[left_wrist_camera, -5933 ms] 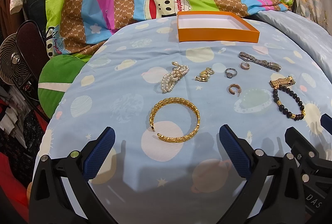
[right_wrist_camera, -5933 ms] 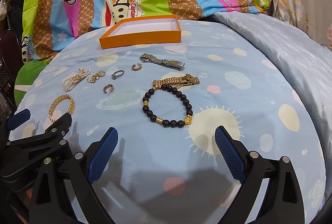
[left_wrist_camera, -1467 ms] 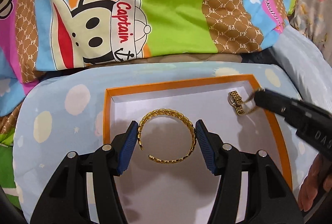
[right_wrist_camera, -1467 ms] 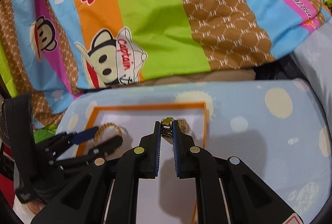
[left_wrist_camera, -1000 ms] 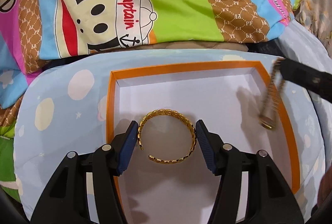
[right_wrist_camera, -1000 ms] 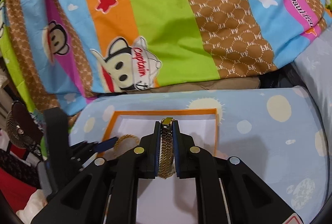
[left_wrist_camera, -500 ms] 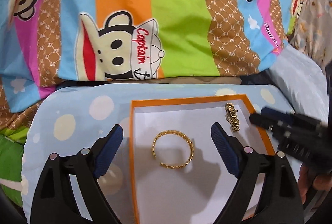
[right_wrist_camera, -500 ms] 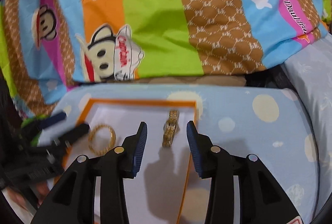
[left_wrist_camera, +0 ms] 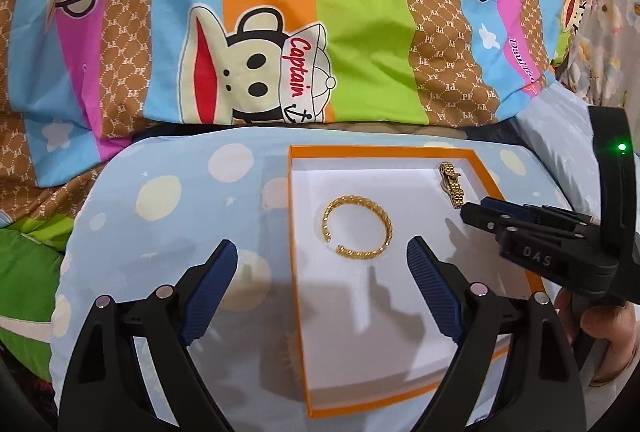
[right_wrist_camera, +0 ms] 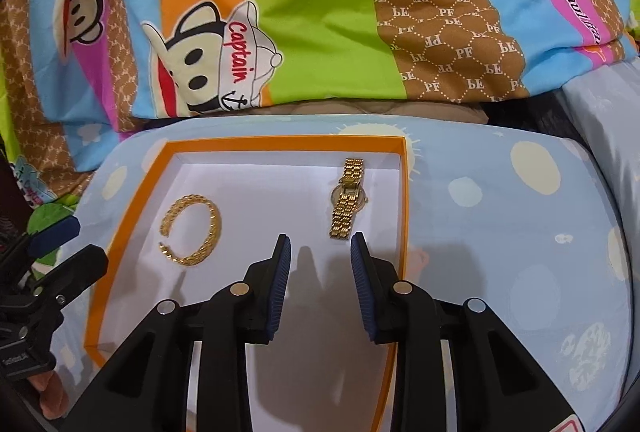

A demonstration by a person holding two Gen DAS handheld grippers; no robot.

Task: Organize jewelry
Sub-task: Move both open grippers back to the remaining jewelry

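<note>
An orange box with a white inside (left_wrist_camera: 486, 174) (right_wrist_camera: 132, 192) lies on the blue sheet. A gold open bangle (left_wrist_camera: 357, 229) (right_wrist_camera: 192, 230) lies in its left half. A gold watch (left_wrist_camera: 451, 184) (right_wrist_camera: 347, 198) lies in its right half, near the far right corner. My left gripper (left_wrist_camera: 322, 272) is open and empty, just short of the bangle. My right gripper (right_wrist_camera: 320, 260) is open and empty, its tips just short of the watch's near end; it also shows in the left wrist view (left_wrist_camera: 476, 212).
A striped cartoon-monkey quilt (left_wrist_camera: 320, 32) (right_wrist_camera: 320, 12) rises behind the box. A green cushion (left_wrist_camera: 24, 272) lies at the left. Pale blue bedding (right_wrist_camera: 600, 112) lies at the right. The other jewelry is out of view.
Both grippers have opened: the left let the bangle down in the box, the right laid the watch flat in it. Both have since drawn back a little.
</note>
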